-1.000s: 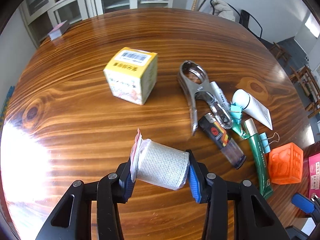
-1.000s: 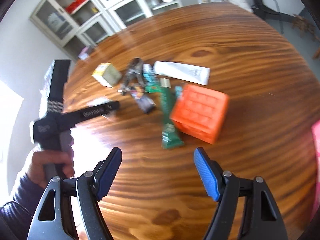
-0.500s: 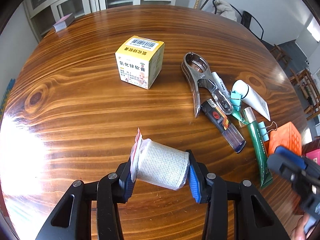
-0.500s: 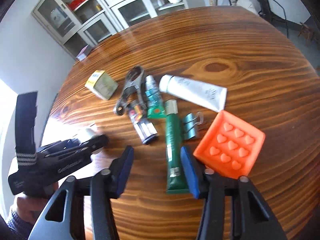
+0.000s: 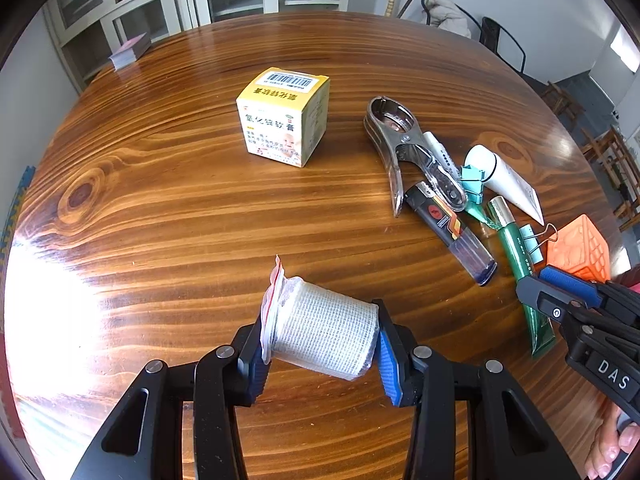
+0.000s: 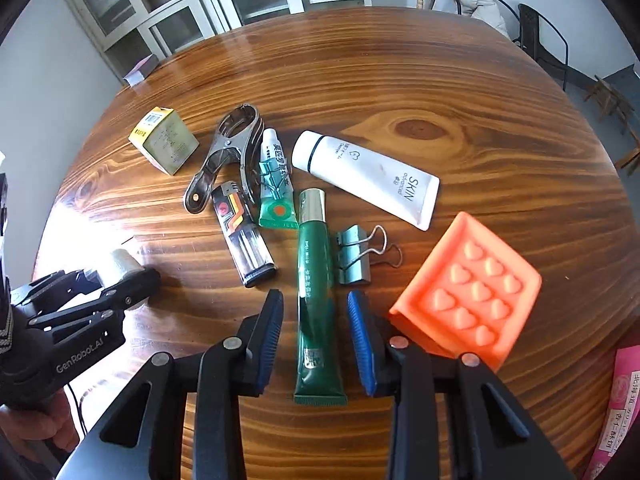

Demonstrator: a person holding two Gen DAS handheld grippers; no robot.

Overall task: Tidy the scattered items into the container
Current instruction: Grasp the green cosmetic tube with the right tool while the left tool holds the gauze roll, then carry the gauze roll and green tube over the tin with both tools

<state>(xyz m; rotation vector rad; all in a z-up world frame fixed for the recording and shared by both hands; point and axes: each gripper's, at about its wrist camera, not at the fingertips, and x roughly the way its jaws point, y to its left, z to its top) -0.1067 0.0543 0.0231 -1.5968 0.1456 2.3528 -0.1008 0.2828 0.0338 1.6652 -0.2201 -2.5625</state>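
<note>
The round wooden bench carries bare surface across its whole left half and its far side; its rim curves close along the left and near edges in both wrist views. A small stack of cards sits at the far left rim.

The left gripper is clamped on a roll of white gauze in a clear bag, pads pressing both ends, the roll's long axis running across between the fingers and tilted slightly, with the bag's red-striped seal sticking up at the left pad. The roll hangs above open bench, well apart from everything else.

Beyond it stands a yellow carton, alone, barcode on top. To its right lies the cluster: a metal clamp, a black-and-orange lighter, a small teal tube, a white tube and a binder clip, all crowded (several touching).

The right gripper is closing; the green tube lies between its fingers, with a gap on each side, pads not yet pressing. The tube's long axis runs away from the gripper, gold cap at the far end, crimped end nearest.

Just right of that gripper sits the orange heart-patterned tray, tilted, near the bench's right rim. A pink packet shows at the far right edge.
</note>
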